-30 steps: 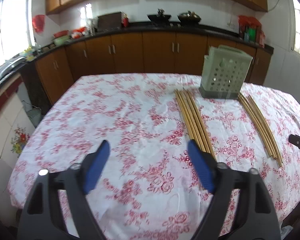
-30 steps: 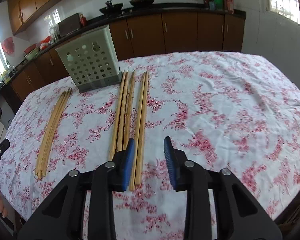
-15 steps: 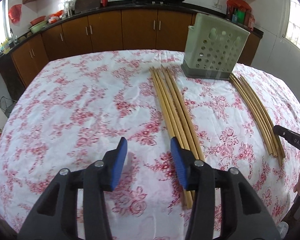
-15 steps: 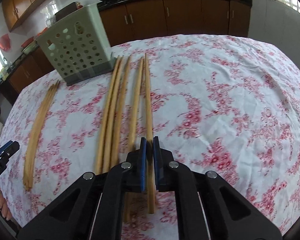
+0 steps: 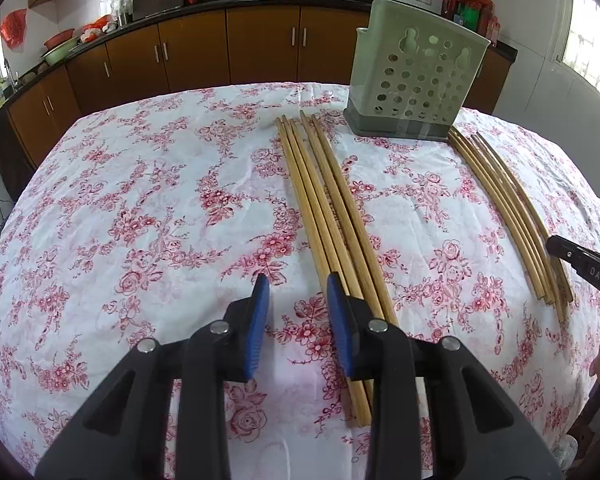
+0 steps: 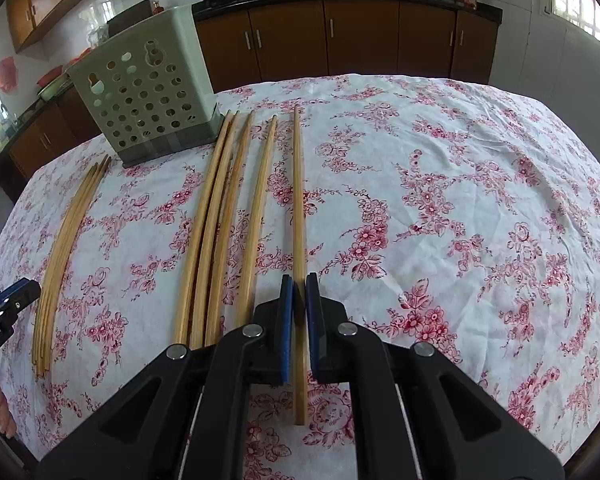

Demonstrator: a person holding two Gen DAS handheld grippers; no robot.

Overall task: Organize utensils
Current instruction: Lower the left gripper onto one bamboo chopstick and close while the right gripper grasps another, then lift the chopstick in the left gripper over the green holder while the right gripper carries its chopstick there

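Several wooden chopsticks (image 5: 332, 220) lie in a row on the floral cloth, left of the green perforated holder (image 5: 412, 76). My left gripper (image 5: 298, 280) hovers low at their near ends. Its jaws are closing, with only cloth showing between the blue pads, and its right finger lies over the leftmost sticks. My right gripper (image 6: 299, 280) is shut on a single chopstick (image 6: 299, 200), which runs between its pads, apart from the other sticks (image 6: 220, 220) of that group. The holder (image 6: 148, 96) stands at the far left in the right wrist view.
The second bundle (image 5: 508, 208) lies right of the holder, with the right gripper's finger (image 5: 580, 264) at its near end. The left gripper (image 6: 4, 304) shows at the right wrist view's left edge, beside the other bundle (image 6: 68, 232). Brown cabinets stand beyond the table.
My left gripper came down and closer to the chopstick ends while its jaws narrowed. My right gripper dropped and closed on one chopstick, then held still.
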